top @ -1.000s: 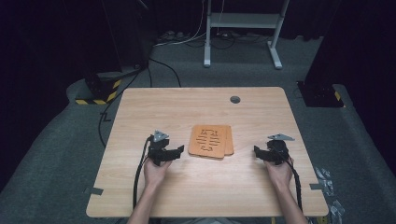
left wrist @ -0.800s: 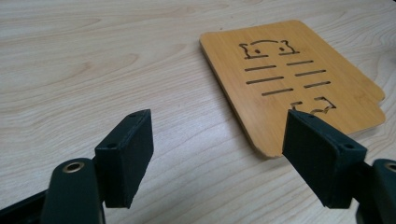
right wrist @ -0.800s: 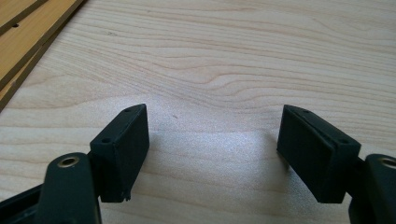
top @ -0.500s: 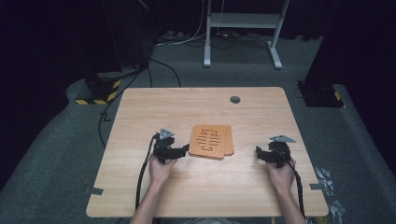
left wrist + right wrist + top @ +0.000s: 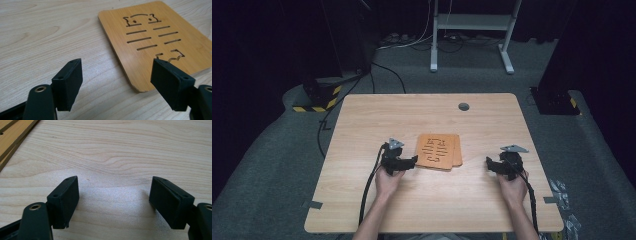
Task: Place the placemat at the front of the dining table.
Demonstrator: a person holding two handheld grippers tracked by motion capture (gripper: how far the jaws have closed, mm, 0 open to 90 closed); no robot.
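Two thin bamboo boards [image 5: 438,150] with cut-out slots lie stacked mid-table, the lower one peeking out on the right. My left gripper [image 5: 412,161] is open, its tips just short of the stack's left edge. In the left gripper view the top board [image 5: 192,50] lies ahead and to the right of my open left gripper [image 5: 117,72], its near corner by the right jaw. My right gripper [image 5: 489,165] is open over bare wood, a short way right of the stack. In the right gripper view the board edges [image 5: 12,135] show at top left, far from my right gripper [image 5: 113,190].
The wooden table [image 5: 412,115] has a round grey grommet [image 5: 463,106] near its far edge. Beyond it on the carpet stand a white metal frame [image 5: 472,30], black boxes [image 5: 557,97] and a yellow-black striped base [image 5: 314,102] with cables.
My left gripper has slid right, up to the stack's left edge. The right gripper has drifted slightly right and nearer the person. Both stay open.
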